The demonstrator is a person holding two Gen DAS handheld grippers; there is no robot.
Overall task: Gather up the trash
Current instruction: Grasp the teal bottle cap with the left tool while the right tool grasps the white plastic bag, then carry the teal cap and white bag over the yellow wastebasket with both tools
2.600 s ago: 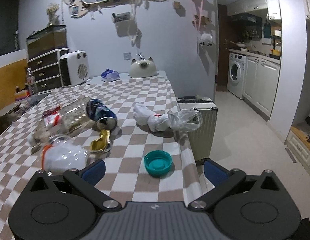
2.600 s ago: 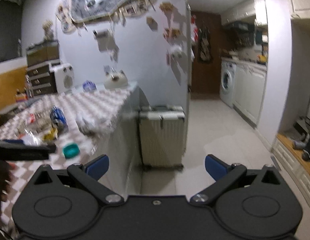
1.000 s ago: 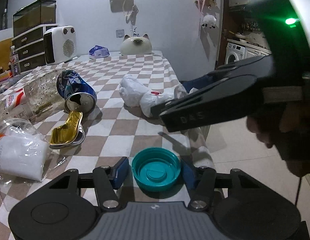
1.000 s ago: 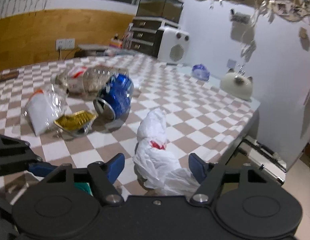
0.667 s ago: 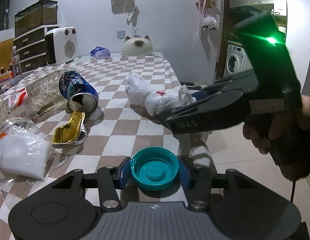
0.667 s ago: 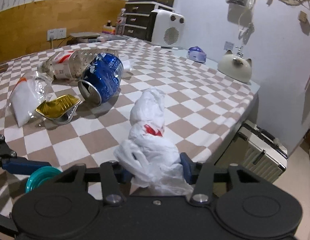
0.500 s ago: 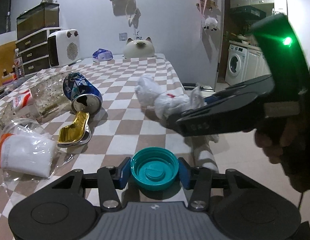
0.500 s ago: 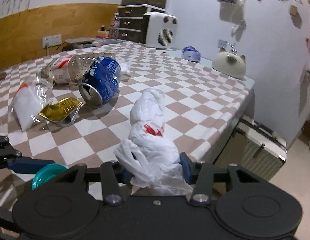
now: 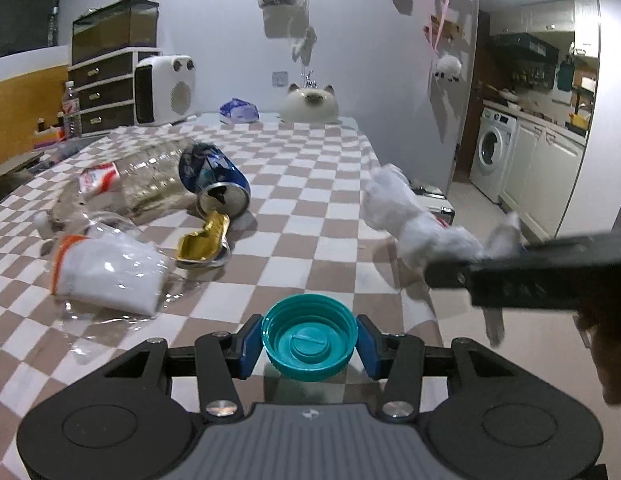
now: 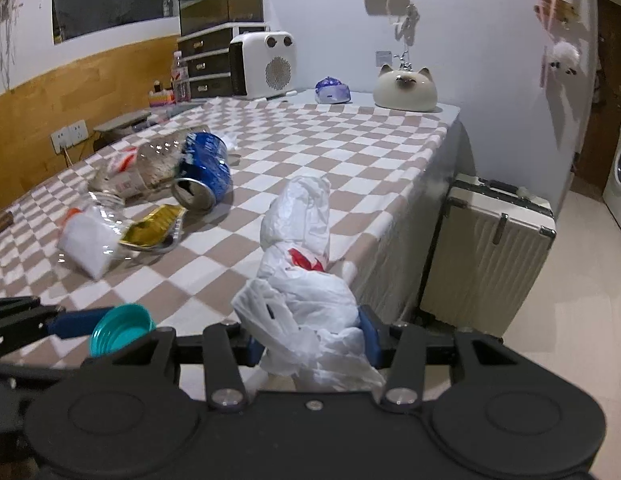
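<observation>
Checkered brown-and-white cloth covers the table point(image 9: 310, 184), and most of your trash lies on its left half: a clear packet of white powder point(image 9: 106, 272) nearest you, a crushed clear plastic bottle point(image 9: 122, 188) beyond it, then a crumpled gold foil tray point(image 9: 204, 240) just beside the open mouth of a blue can point(image 9: 214, 180) lying on its side and touching the bottle. Moving right, your left gripper point(image 9: 309, 340) is closed on the teal lid point(image 9: 309, 338), both blue pads pressed against its rim, the lid's hollow side facing up, near the table's front edge. Further right, your right gripper point(image 10: 310, 340) is clamped on the near end of the white plastic bag point(image 10: 306, 264); the bunched film fills the gap between the pads, and the far end of the bag, with its red mark, stretches away over the cloth near the table's right edge. In the left wrist view that gripper reaches in from the right with the bag blurred ahead of it. Far back on the table stand a white heater point(image 9: 164, 88), a blue packet point(image 9: 238, 110) and a cat-shaped ornament point(image 9: 308, 104). Right of the table, on the floor, a cream suitcase point(image 10: 486, 256) stands upright against the wall.
</observation>
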